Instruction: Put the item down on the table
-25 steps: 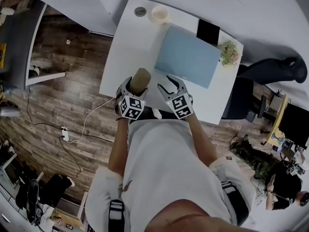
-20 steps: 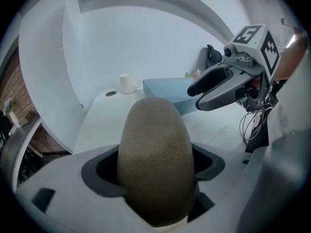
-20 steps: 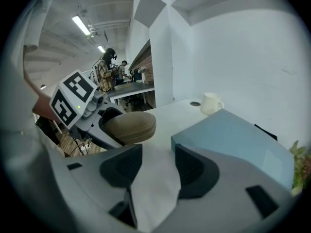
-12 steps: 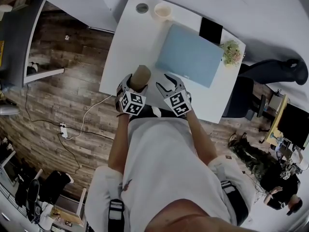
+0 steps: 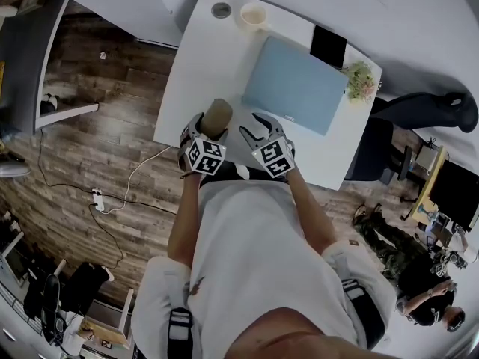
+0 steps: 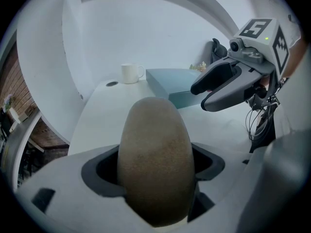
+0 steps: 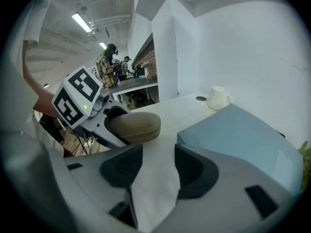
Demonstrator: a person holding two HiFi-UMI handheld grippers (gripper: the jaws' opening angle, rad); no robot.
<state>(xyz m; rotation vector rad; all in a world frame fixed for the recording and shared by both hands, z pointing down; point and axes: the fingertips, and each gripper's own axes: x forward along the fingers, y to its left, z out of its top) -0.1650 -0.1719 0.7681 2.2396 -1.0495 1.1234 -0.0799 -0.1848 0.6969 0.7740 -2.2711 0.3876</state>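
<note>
The left gripper (image 5: pixel 212 129) is clamped on the brown item (image 6: pixel 154 164): in its own view both dark pads press the item's sides, and its rounded end sticks out past them. The right gripper (image 7: pixel 158 166) stands with its jaws apart and only bare table showing through the gap. In the head view the two grippers sit side by side at mid frame, the right one just right of the item and not touching it.

The item is over the lower left part of the white table (image 5: pixel 202 58), close to its near edge; whether it touches the top I cannot tell.

Up and right of the grippers a flat blue box (image 5: pixel 292 84) lies on the table. A white mug (image 5: pixel 253 15) stands at the table's far edge, upper centre, with a small dark disc (image 5: pixel 221 10) just left of it. A small plant (image 5: pixel 359 81) is at the box's right corner.
</note>
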